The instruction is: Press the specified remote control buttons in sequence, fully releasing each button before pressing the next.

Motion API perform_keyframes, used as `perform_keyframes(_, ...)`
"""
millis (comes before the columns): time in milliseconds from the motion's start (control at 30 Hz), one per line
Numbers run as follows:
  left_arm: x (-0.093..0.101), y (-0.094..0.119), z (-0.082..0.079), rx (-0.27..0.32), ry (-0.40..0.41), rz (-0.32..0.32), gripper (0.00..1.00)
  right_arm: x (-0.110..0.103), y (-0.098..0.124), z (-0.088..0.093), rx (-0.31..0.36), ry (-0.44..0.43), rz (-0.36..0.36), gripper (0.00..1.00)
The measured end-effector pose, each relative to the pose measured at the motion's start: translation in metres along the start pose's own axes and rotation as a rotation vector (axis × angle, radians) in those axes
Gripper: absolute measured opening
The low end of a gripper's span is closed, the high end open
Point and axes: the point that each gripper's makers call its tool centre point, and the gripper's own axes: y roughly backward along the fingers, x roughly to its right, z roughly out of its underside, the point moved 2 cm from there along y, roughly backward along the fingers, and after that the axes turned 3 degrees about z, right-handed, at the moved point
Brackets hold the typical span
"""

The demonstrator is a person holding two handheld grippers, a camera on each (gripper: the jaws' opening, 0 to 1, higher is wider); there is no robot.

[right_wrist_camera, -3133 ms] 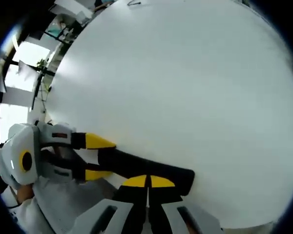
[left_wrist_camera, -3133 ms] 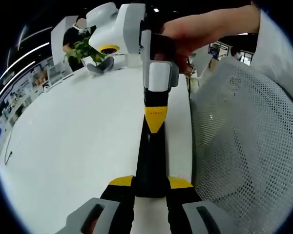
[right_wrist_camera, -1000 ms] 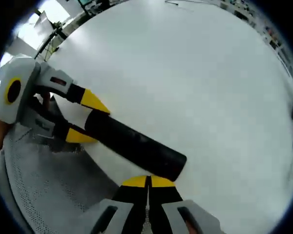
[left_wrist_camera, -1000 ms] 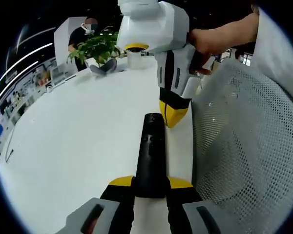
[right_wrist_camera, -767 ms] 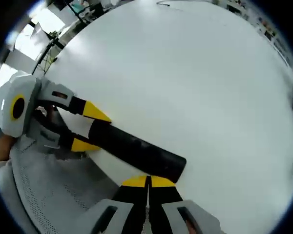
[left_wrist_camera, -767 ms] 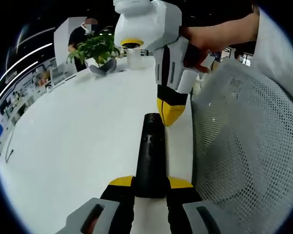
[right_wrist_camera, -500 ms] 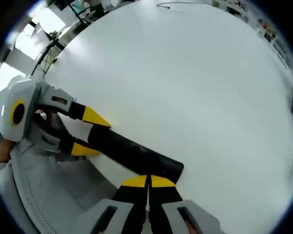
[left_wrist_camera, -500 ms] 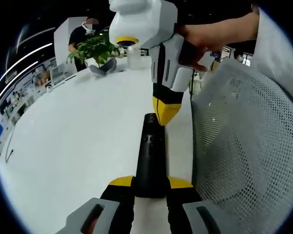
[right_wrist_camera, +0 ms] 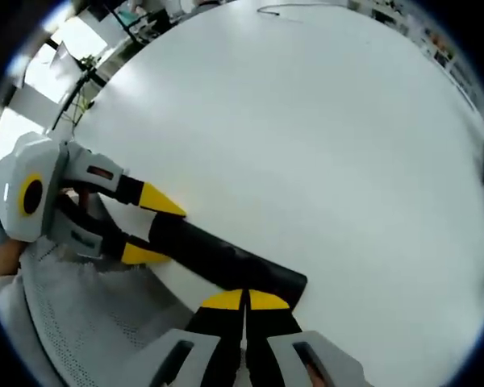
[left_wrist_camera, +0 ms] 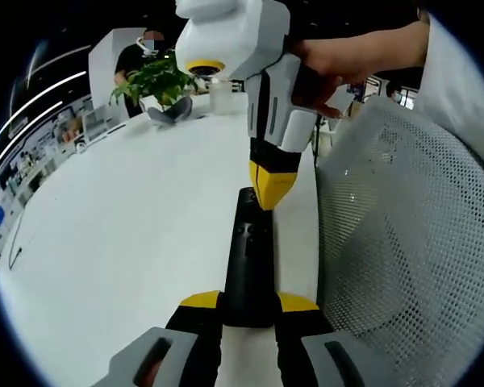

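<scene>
A long black remote control (left_wrist_camera: 248,258) lies lengthwise over the white table (left_wrist_camera: 129,210), near its right edge. My left gripper (left_wrist_camera: 248,303) is shut on the remote's near end, one yellow tip on each side. My right gripper (left_wrist_camera: 270,187) comes down from above, held by a hand, with its jaws shut. Its yellow tip rests on the remote's far end. In the right gripper view my right gripper (right_wrist_camera: 244,301) sits shut right over the end of the remote control (right_wrist_camera: 226,256). There my left gripper (right_wrist_camera: 152,229) clamps the other end at the left.
A white mesh chair back (left_wrist_camera: 403,242) stands close along the table's right edge. At the far end of the table are a potted plant (left_wrist_camera: 157,81), a small white cup (left_wrist_camera: 220,93) and a person (left_wrist_camera: 133,52). A thin cable (left_wrist_camera: 12,258) lies at the left.
My right gripper lifted off the middle of the remote, hovered beside its far end, then came down so its tip now meets that end. My left gripper and the remote stayed still.
</scene>
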Motion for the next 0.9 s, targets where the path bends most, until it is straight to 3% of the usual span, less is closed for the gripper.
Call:
perform_keyframes(500,0.0001,-0.0001,-0.0001,0.001,-0.001,0.001,0.24,-0.0001,-0.0019,-0.0007,-0.010,-0.004,0.012,0.00)
perform_keyframes(767,0.0008,-0.0003,-0.0005,0.001,-0.003,0.004,0.24,-0.0014,-0.0045,-0.0008,-0.057,0.009,0.034,0.00)
perform_keyframes(900,0.0008,-0.0004,-0.0006,0.001,-0.005,0.007,0.24,0.0001,-0.0038,-0.0012,-0.079,-0.038,0.038,0.00)
